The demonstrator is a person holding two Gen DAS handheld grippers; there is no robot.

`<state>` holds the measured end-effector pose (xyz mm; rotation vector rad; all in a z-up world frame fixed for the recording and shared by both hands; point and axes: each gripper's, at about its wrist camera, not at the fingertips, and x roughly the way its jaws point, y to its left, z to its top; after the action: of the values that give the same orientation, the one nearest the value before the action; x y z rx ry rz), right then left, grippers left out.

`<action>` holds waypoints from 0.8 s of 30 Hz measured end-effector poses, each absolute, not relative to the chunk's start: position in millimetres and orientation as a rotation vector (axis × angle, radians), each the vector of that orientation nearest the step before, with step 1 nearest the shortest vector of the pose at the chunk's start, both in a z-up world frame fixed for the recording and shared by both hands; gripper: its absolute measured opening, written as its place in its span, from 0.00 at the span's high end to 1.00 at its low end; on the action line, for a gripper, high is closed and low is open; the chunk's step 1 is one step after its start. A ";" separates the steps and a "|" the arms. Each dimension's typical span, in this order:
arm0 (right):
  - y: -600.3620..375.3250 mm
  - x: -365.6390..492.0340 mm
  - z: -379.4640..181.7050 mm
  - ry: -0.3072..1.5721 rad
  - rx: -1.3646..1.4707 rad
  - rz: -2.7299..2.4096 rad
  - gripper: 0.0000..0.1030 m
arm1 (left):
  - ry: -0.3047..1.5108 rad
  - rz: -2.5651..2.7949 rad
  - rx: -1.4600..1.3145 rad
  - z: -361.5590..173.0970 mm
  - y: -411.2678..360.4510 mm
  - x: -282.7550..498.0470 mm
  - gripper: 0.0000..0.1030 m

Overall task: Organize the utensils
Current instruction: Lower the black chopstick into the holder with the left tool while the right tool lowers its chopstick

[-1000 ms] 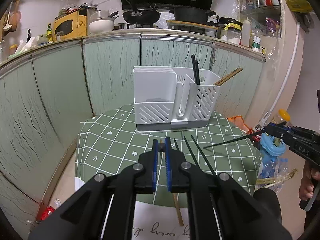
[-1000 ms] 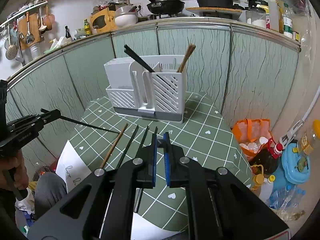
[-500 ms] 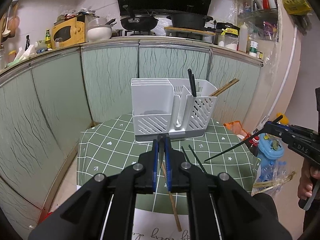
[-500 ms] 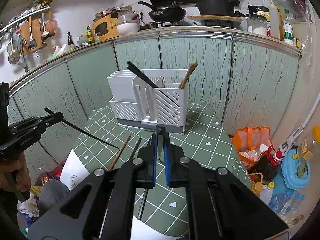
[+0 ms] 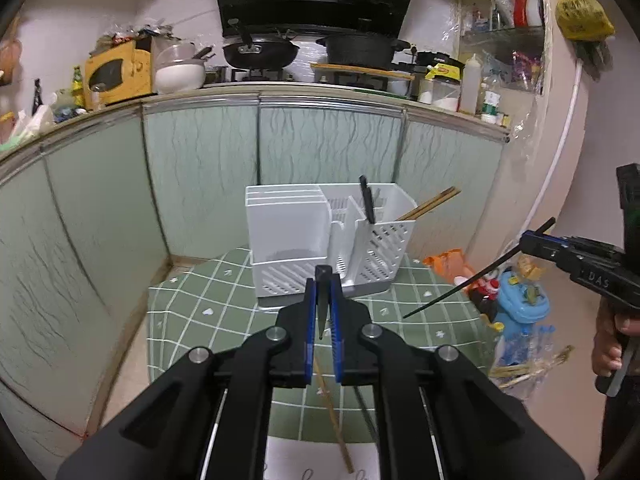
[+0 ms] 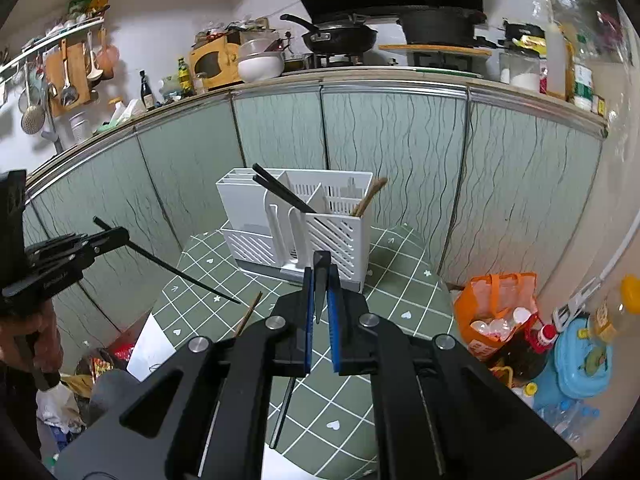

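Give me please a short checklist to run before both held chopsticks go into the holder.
1. Left gripper shut on its black chopstick: ok.
2. Right gripper shut on its black chopstick: ok.
3. The two held chopsticks apart from each other: ok.
4. White holder upright on the table: ok.
5. Room beside the stored black chopsticks: cannot tell.
6. Table cleared of utensils: not ok; a wooden chopstick and a loose black chopstick lie there.
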<state>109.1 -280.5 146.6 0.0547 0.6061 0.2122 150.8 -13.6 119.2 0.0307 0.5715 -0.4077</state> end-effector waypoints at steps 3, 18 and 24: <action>-282.1 111.0 159.0 0.602 0.034 0.225 0.94 | 0.575 -0.442 0.035 130.1 -14.8 156.7 0.93; -299.2 121.6 223.7 0.574 0.009 0.321 0.94 | 0.559 -0.622 0.103 195.4 -37.9 176.2 0.93; -303.3 132.4 242.2 0.560 -0.003 0.339 0.94 | 0.551 -0.664 0.103 216.6 -50.5 185.6 0.93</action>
<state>132.4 -303.3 242.2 -0.0030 0.5600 0.3394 185.6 -50.5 216.6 0.1028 0.5508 -0.6638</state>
